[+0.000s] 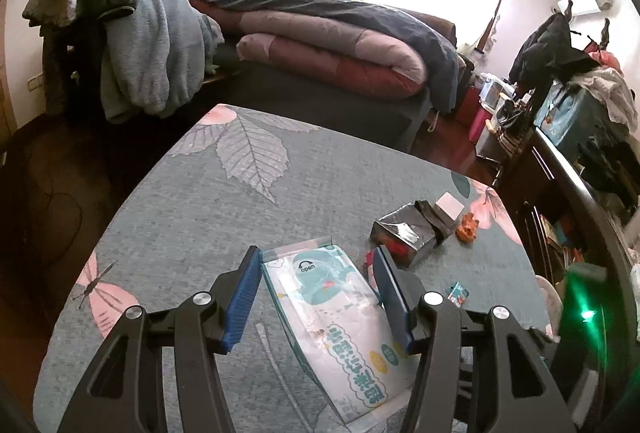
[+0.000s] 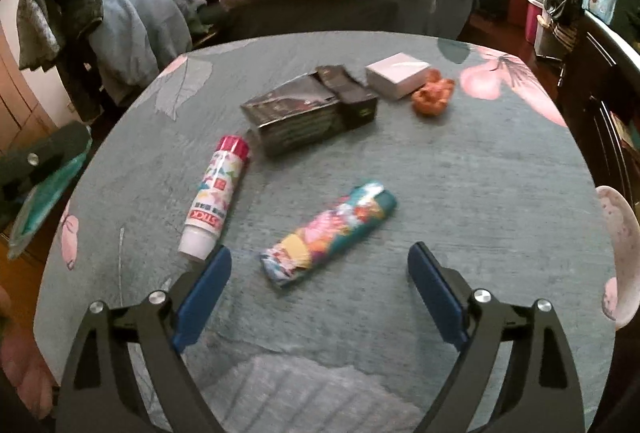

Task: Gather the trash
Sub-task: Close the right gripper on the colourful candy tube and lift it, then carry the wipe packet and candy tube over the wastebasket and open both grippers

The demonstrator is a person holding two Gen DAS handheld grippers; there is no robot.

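My left gripper is shut on a wet-wipes packet, white and teal, held between its blue pads above the table. My right gripper is open and empty, low over the table, with a colourful crumpled wrapper lying between and just beyond its fingertips. A glue stick lies to its left. A dark open carton, a small white box and orange peel lie farther back. The carton also shows in the left wrist view.
The table wears a grey-green floral cloth. A bed with quilts stands behind it, a chair piled with clothes at the left, dark furniture at the right. A pale pink rim sits by the table's right edge.
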